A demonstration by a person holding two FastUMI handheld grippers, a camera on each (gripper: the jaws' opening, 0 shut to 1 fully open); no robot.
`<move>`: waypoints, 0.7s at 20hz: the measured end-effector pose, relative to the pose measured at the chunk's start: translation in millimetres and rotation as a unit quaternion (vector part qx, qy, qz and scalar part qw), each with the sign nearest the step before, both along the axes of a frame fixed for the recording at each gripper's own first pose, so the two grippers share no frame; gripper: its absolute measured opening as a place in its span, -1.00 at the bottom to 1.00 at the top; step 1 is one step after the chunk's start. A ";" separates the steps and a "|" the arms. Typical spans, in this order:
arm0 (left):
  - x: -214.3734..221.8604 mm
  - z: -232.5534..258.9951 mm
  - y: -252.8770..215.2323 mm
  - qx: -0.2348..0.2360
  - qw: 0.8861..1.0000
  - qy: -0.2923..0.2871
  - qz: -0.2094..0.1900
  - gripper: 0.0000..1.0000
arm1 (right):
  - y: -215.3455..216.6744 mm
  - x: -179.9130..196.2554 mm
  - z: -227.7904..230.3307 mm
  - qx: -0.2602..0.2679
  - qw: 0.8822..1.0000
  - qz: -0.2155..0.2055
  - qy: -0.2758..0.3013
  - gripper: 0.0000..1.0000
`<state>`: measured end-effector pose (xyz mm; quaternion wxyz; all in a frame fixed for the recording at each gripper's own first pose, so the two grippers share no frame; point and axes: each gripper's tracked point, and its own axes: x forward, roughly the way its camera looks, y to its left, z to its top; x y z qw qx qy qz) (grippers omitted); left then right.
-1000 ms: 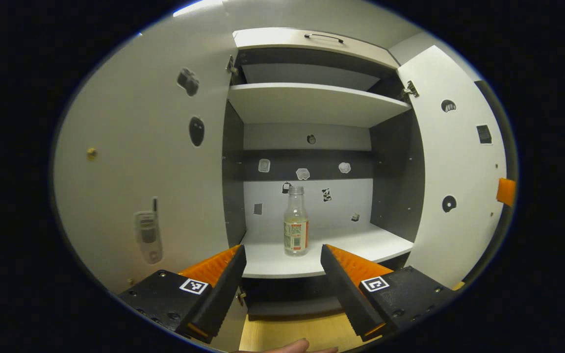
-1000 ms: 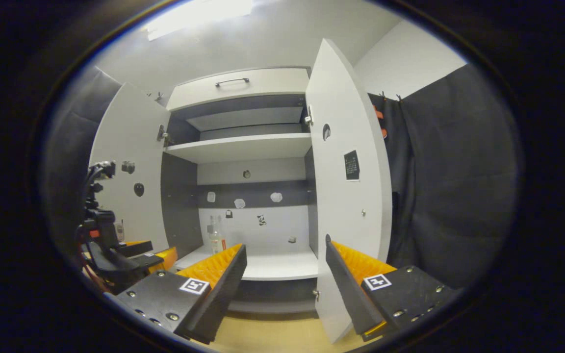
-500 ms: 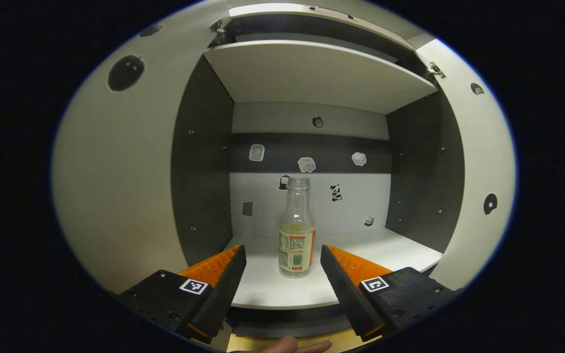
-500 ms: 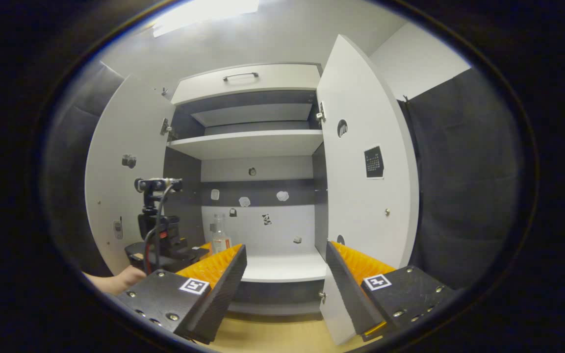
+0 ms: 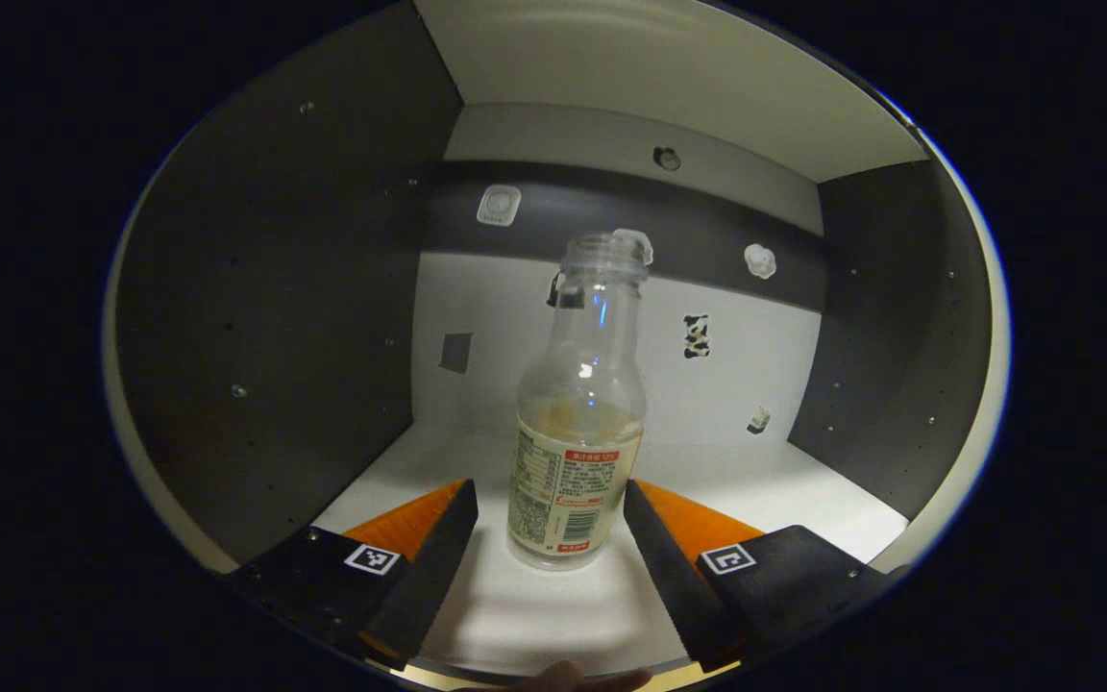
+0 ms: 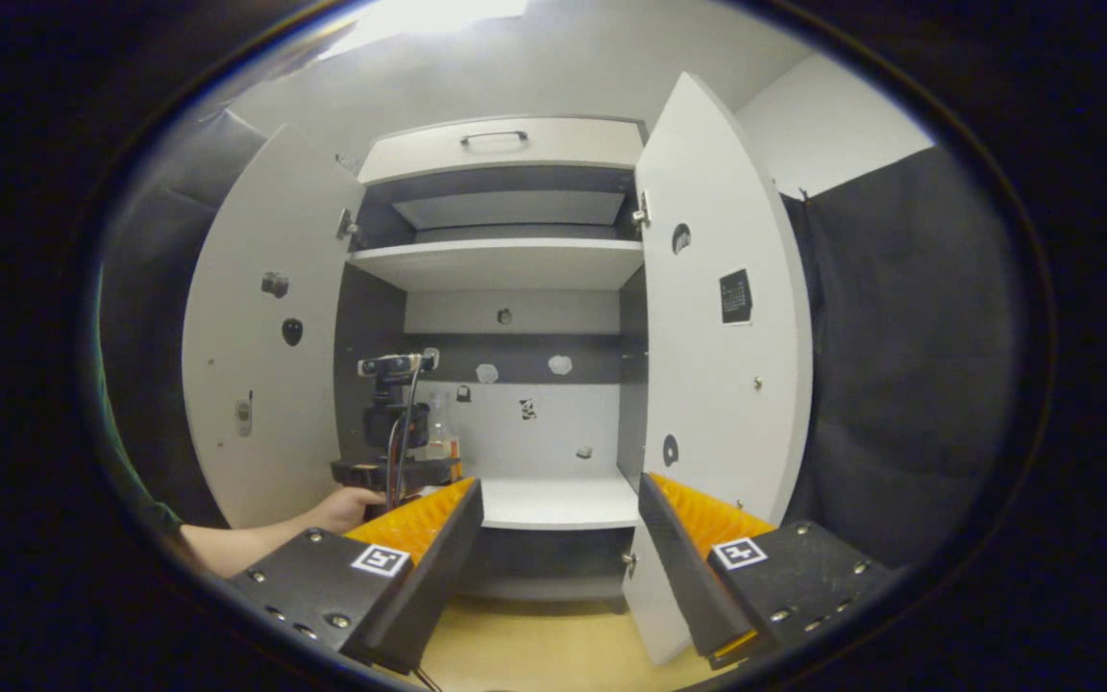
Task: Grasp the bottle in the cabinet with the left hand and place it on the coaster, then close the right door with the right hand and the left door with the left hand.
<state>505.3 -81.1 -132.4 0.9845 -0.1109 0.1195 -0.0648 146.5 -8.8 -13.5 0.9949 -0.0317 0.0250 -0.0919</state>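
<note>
Left gripper (image 5: pixel 550 538): wedge-shaped fingers, ridged inner faces, black blocky bodies behind, each with a white square marker (image 5: pixel 369 558) of black pattern. Right gripper (image 6: pixel 559 538): same build, silver screws (image 6: pixel 332 621) on black bodies, square marker on each side. Seen from right gripper view, left gripper (image 6: pixel 388 463) topped by a small camera bar (image 6: pixel 396 364) on a black post, thin cables hanging. Green sleeve (image 6: pixel 135 490) at the frame edge.

recording booth | black cloth wall (image 6: pixel 899 365) | white cabinet (image 6: pixel 505 154)
</note>
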 end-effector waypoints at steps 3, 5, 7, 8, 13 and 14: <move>20.1 3.4 5.0 0.003 1.000 0.002 0.013 0.95 | -7.1 -20.2 7.0 -0.002 1.000 -0.012 -0.011 0.97; 29.7 4.7 1.3 0.007 1.000 0.002 0.018 0.95 | -5.2 -33.9 9.8 -0.011 1.000 0.000 -0.017 0.98; 32.5 -6.0 -5.0 0.023 0.999 0.041 0.007 0.94 | -8.9 -40.6 7.6 -0.015 1.000 0.005 -0.011 0.97; 32.9 -11.0 -3.7 0.031 0.998 0.055 0.014 0.94 | -11.1 -42.1 5.5 -0.013 1.000 0.004 -0.006 0.97; 3.2 34.2 -3.5 -0.006 1.000 0.013 -0.006 0.60 | -19.0 -46.8 6.6 0.010 1.000 0.004 -0.008 0.97; -8.3 45.1 0.5 -0.010 1.000 0.002 -0.002 0.60 | -16.8 -51.7 8.8 0.008 1.000 0.012 -0.016 0.97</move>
